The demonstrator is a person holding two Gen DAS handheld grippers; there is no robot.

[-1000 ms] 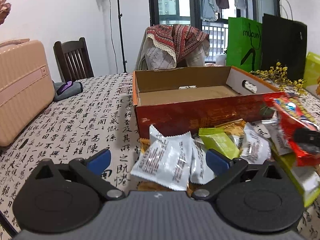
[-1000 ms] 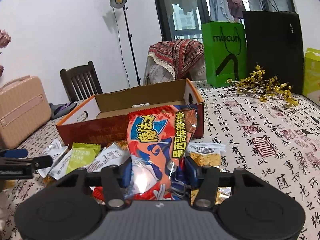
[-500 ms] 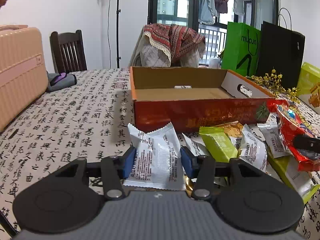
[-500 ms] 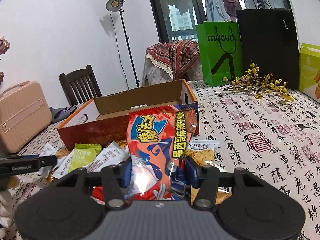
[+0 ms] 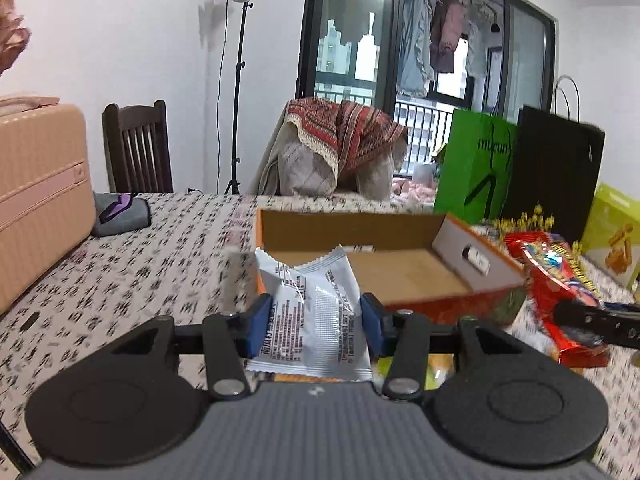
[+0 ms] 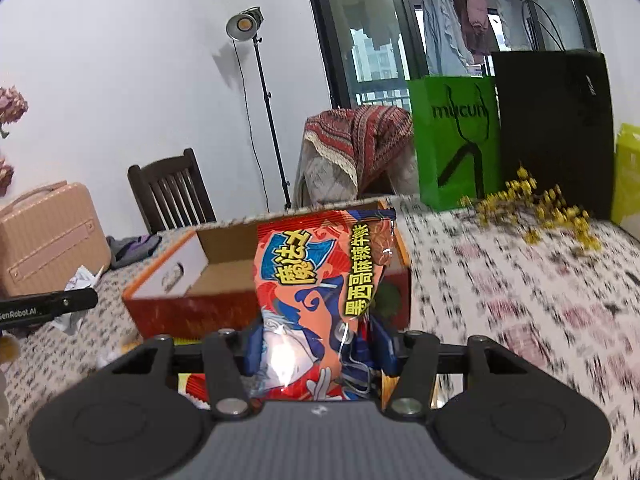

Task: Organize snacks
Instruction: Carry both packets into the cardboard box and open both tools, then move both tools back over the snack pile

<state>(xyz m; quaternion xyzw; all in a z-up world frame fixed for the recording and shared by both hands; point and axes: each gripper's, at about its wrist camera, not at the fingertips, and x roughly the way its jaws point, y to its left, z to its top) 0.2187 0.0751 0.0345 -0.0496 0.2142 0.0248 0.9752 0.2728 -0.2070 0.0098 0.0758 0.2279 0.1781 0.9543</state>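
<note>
My left gripper (image 5: 314, 330) is shut on a white snack packet (image 5: 316, 312), held upright above the table in front of the open orange cardboard box (image 5: 404, 272). In the right wrist view my right gripper (image 6: 318, 346) is shut on a red snack bag (image 6: 320, 280) with yellow lettering, raised before the same box (image 6: 192, 280). The red bag (image 5: 560, 284) and the right gripper's finger show at the right of the left wrist view. The left gripper's finger (image 6: 48, 308) shows at the left edge of the right wrist view. The box looks bare inside.
A pink suitcase (image 5: 40, 196) and a grey pouch (image 5: 120, 216) lie at the table's left. Green (image 6: 456, 144) and black (image 6: 556, 128) paper bags, yellow flowers (image 6: 536, 208) and a yellow-green box (image 5: 612, 232) stand at the right. Chairs and a lamp stand behind.
The left gripper closed on the white packet and lifted it off the snack pile. The right gripper rose with the red bag still in its grip.
</note>
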